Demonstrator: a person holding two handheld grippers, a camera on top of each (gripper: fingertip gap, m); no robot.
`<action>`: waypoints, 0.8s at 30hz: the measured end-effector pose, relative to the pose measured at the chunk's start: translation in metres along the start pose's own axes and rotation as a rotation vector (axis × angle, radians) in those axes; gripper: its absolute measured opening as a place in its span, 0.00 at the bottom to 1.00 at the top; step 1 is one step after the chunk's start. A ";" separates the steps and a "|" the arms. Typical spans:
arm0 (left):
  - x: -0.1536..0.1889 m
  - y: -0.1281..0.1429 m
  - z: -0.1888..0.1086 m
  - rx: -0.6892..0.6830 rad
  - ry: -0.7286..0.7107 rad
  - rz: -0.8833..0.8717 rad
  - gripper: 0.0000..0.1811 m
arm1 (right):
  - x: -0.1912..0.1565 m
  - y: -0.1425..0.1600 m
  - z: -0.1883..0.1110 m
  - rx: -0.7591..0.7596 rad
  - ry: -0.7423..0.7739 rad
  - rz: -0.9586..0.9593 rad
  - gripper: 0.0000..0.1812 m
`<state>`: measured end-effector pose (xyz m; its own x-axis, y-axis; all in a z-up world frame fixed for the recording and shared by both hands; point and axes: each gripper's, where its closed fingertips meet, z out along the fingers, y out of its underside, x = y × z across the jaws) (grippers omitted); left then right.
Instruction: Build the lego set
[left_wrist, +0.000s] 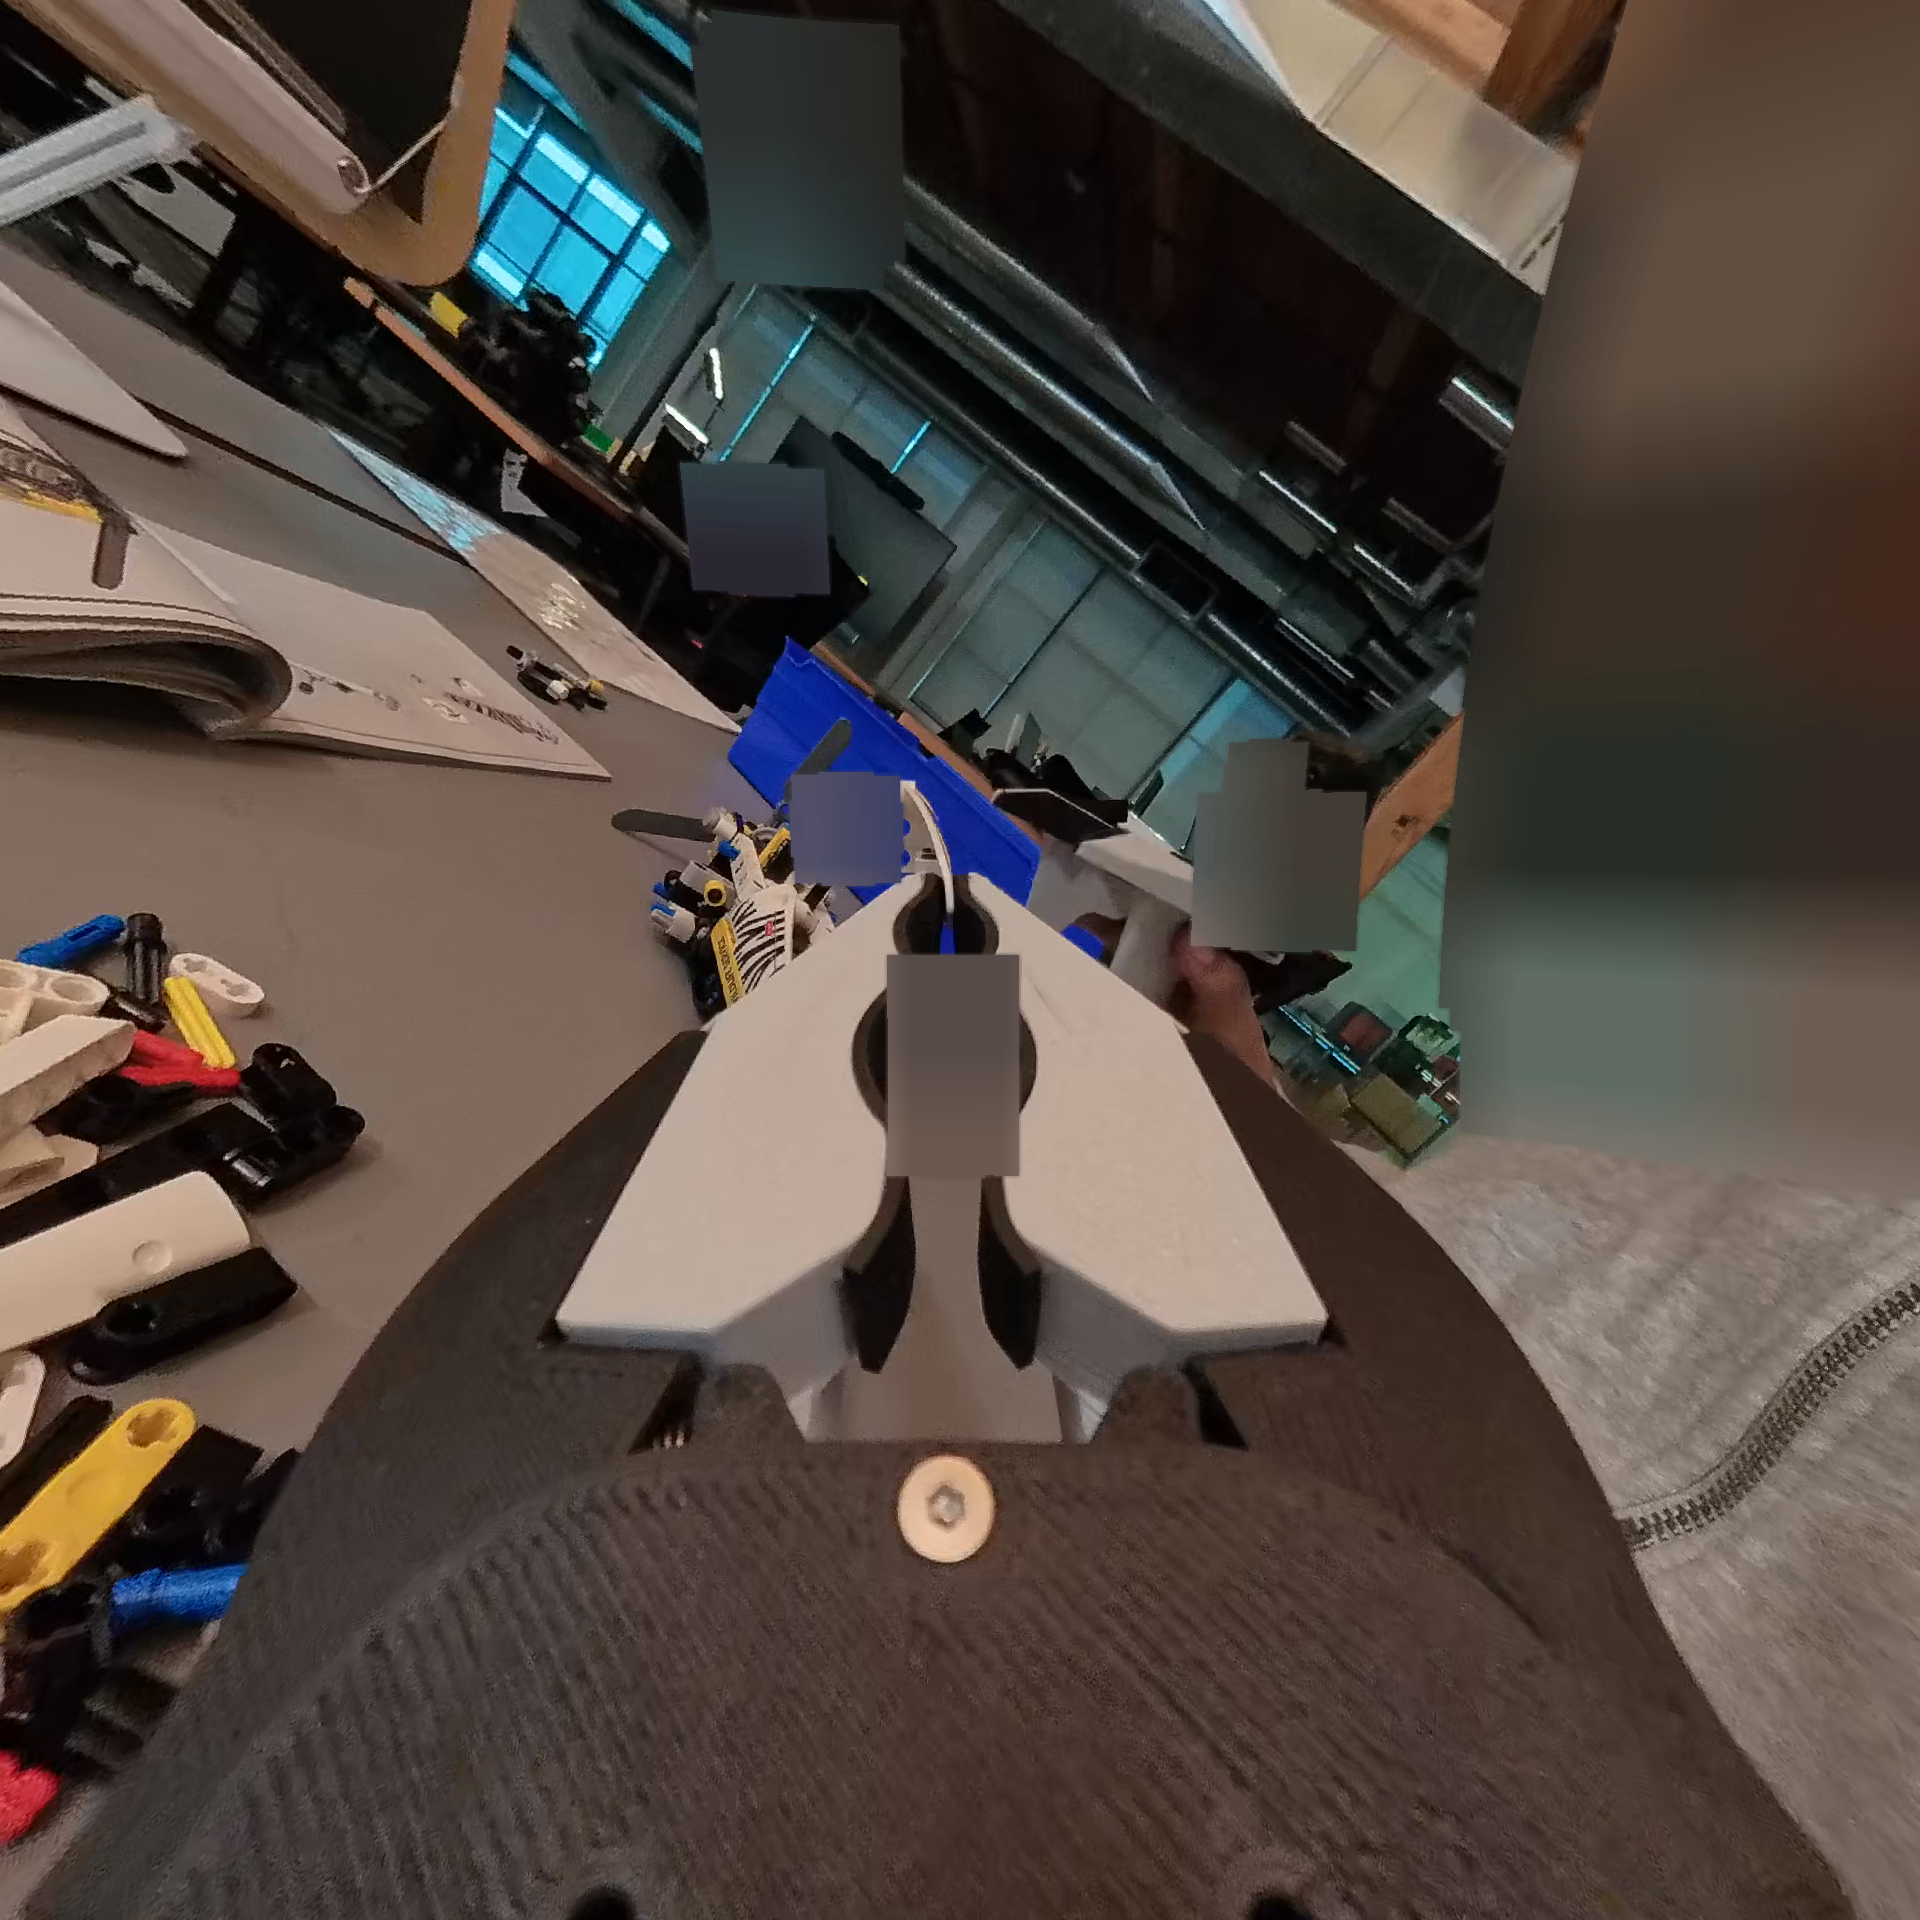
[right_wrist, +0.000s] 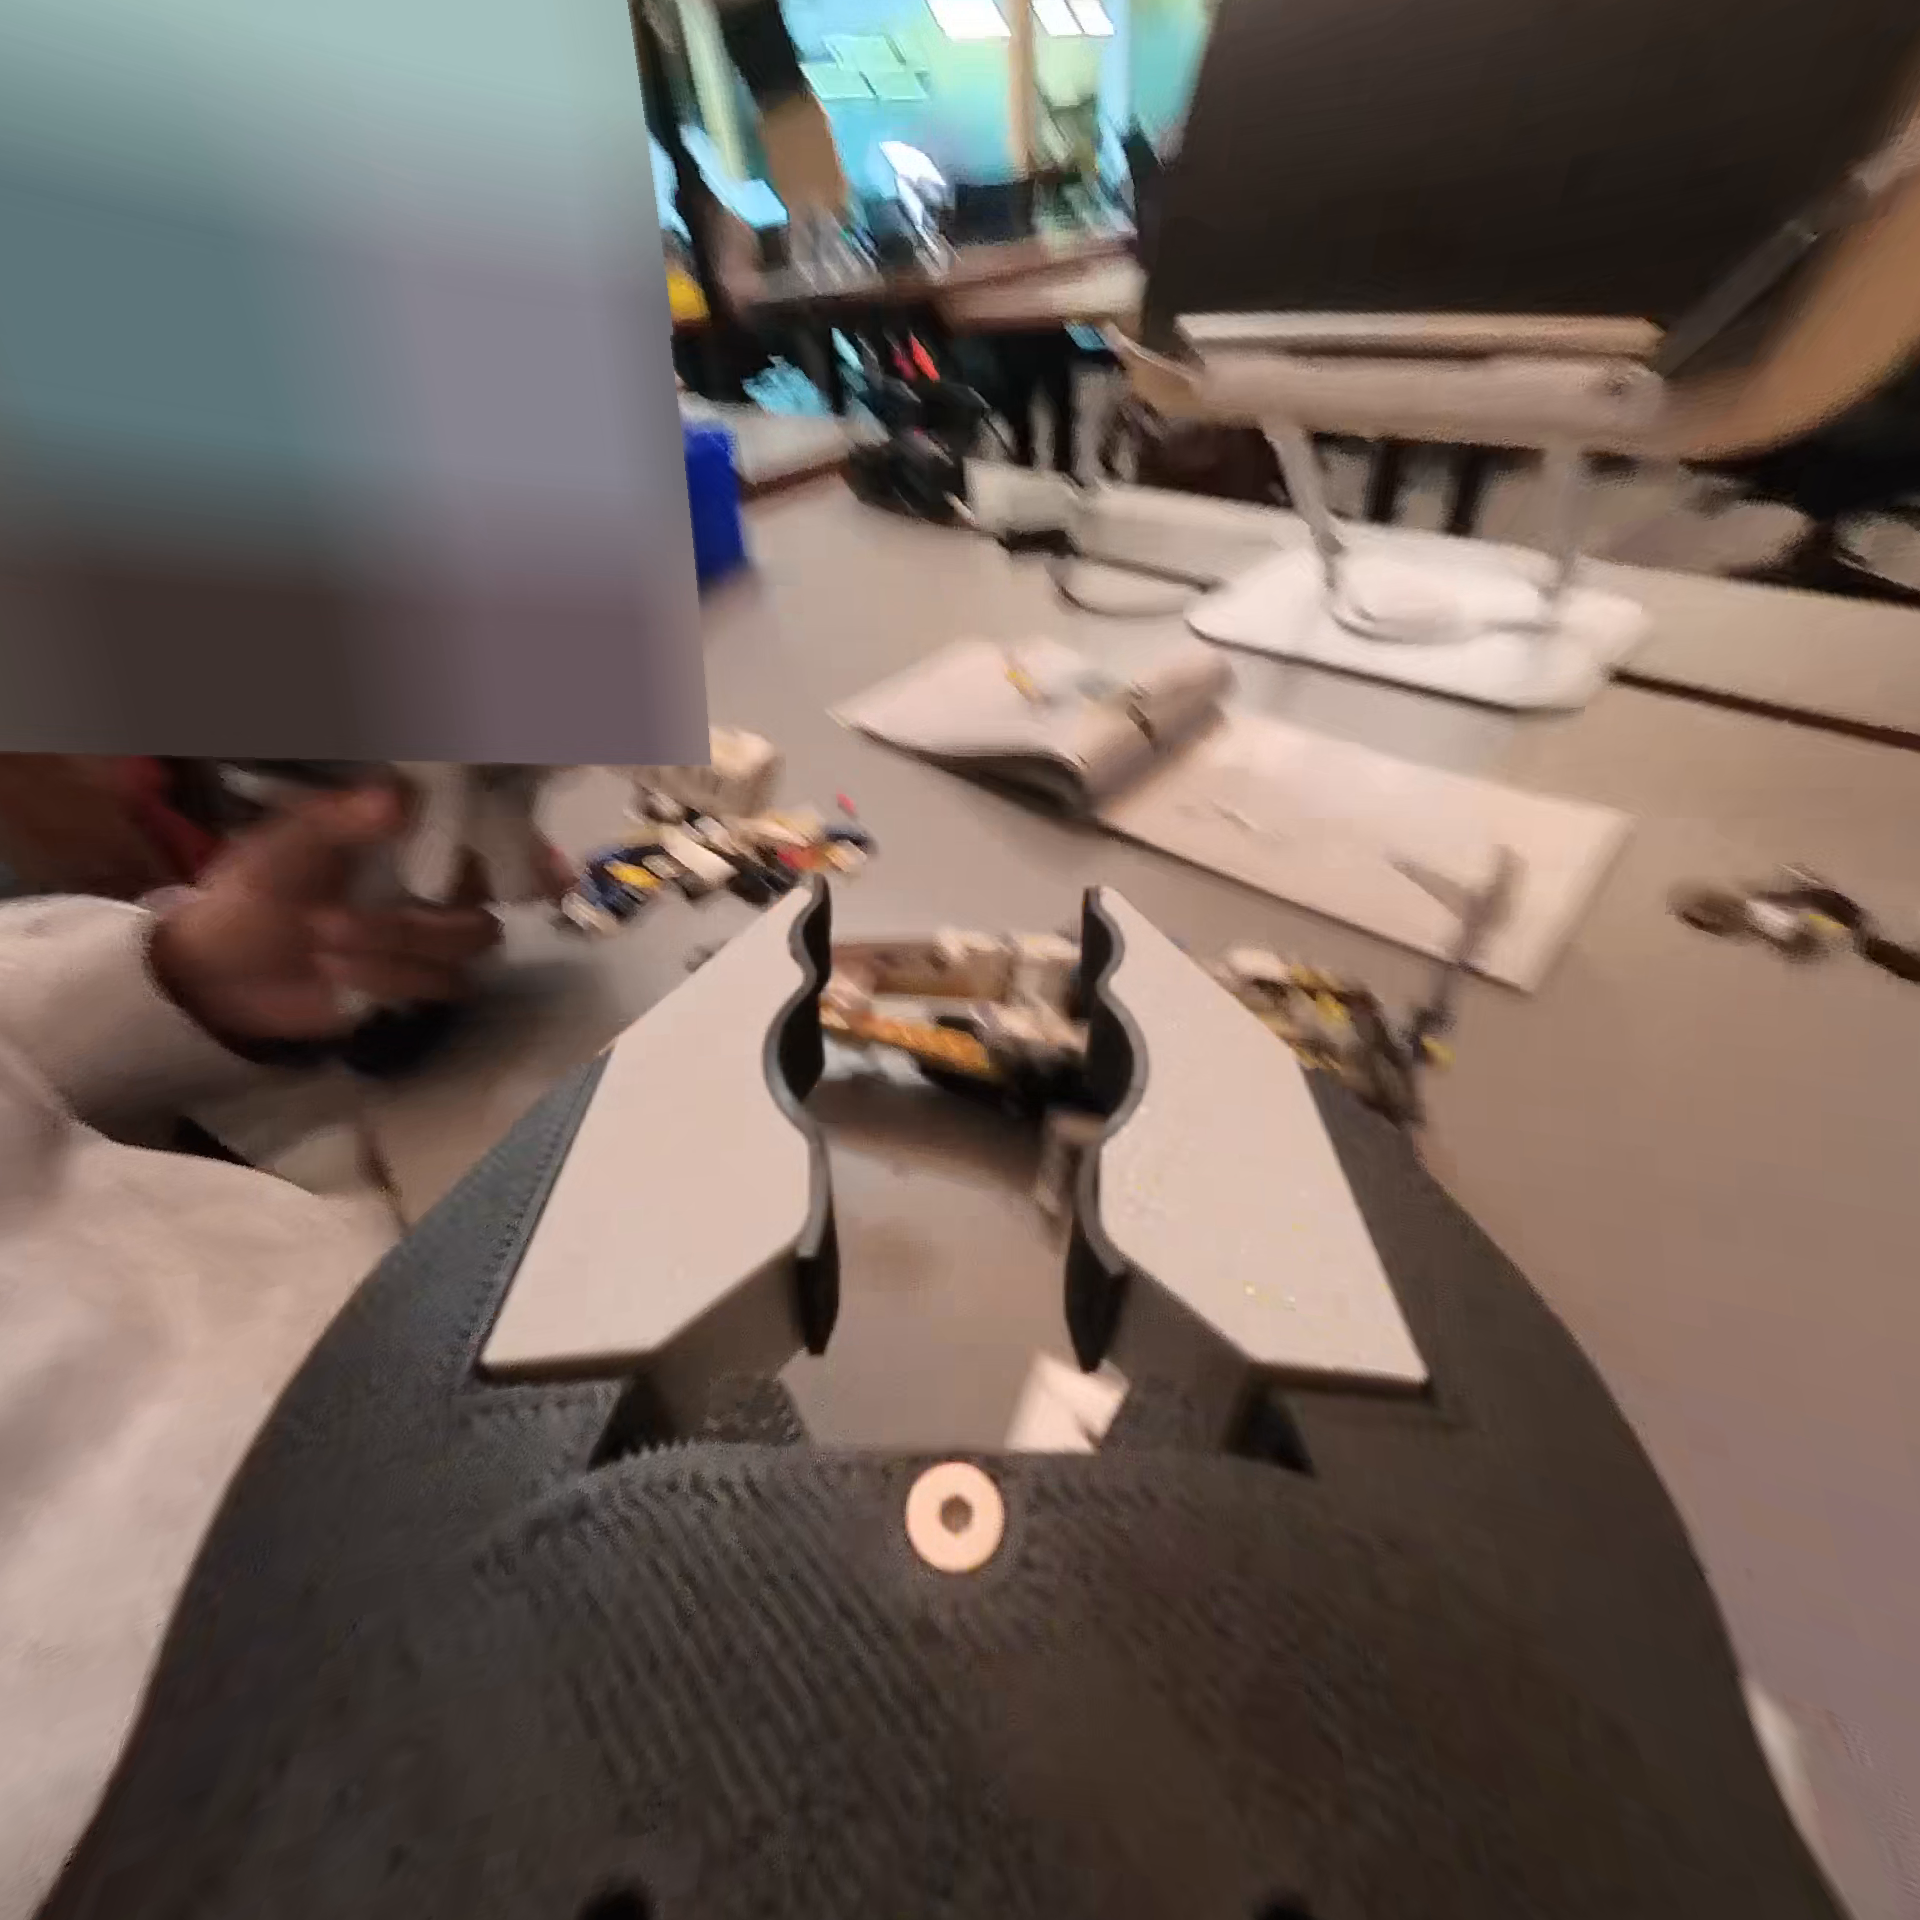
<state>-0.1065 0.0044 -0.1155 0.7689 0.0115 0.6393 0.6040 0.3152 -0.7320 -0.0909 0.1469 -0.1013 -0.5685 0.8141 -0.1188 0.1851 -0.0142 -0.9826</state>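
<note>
My left gripper (left_wrist: 945, 896) is shut, with a thin white curved lego piece (left_wrist: 923, 831) sticking out from between its tips. It is raised over the grey table (left_wrist: 436, 935), just right of a partly built white, black and yellow lego model (left_wrist: 753, 920). My right gripper (right_wrist: 954, 904) is open and empty. It hovers over a blurred model (right_wrist: 935, 1023) with yellow, white and black parts. Loose lego parts (left_wrist: 156, 1101) lie in a pile at the left of the left wrist view.
An open instruction booklet (left_wrist: 312, 675) lies on the table and also shows in the right wrist view (right_wrist: 1122, 748). A blue bin (left_wrist: 883, 774) stands behind the model. A white monitor stand (right_wrist: 1403, 623) is at the back right. A hand (right_wrist: 301, 935) and a grey sleeve are at the left. About 15 centimetres separates my left fingertips from my right.
</note>
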 end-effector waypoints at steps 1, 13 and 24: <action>0.001 0.000 0.000 0.007 0.006 0.003 0.00 | -0.013 -0.006 0.009 0.053 -0.067 0.039 0.26; 0.022 0.008 0.014 0.030 0.111 0.022 0.00 | -0.041 -0.011 0.029 0.410 -0.275 0.372 0.18; 0.027 0.018 0.022 -0.031 0.149 -0.010 0.00 | -0.068 0.013 0.047 0.193 -0.464 0.578 0.16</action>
<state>-0.0794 0.0311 -0.1068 0.7838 -0.1334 0.6065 0.6164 0.2850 -0.7340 -0.0880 0.0643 -0.1129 -0.7101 0.3198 -0.6273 0.4364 -0.4994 -0.7485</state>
